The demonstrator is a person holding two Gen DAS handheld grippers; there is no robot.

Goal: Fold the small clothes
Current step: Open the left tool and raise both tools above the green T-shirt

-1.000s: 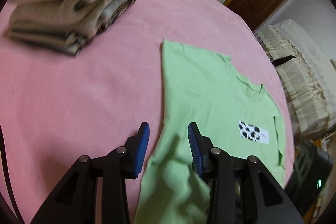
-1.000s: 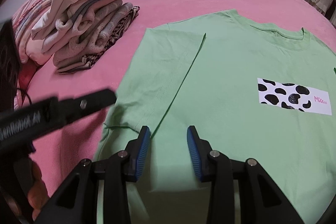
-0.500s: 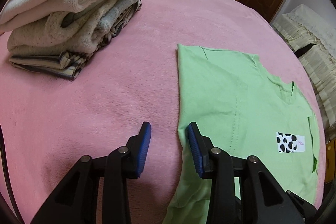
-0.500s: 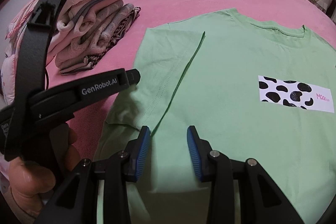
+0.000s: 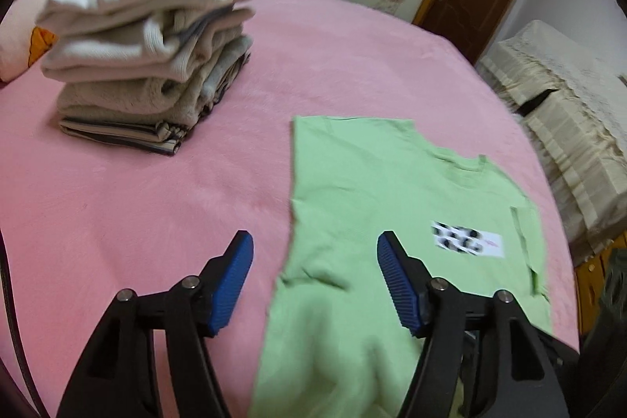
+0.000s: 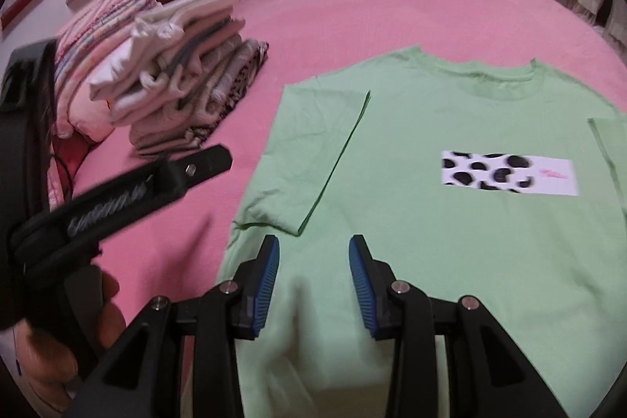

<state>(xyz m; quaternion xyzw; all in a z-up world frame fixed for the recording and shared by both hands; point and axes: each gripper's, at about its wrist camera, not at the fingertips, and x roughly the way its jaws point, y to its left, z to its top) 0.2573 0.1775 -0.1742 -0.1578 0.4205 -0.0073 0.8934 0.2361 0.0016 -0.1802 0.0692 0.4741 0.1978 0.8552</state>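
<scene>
Left gripper (image 5: pixel 315 271) spread wide and empty above the near left edge of the green T-shirt (image 5: pixel 392 206) laid flat on the pink bedspread (image 5: pixel 137 202), right gripper (image 6: pixel 313 273) partly open, empty, above its near hem, folded clothes stack (image 5: pixel 156 65) far left.

Green T-shirt (image 6: pixel 450 241) flat on pink bed, sleeves folded in.

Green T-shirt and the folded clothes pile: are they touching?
Apart. The right wrist view shows bare pink bedcover between the green T-shirt and the folded clothes pile.
</scene>
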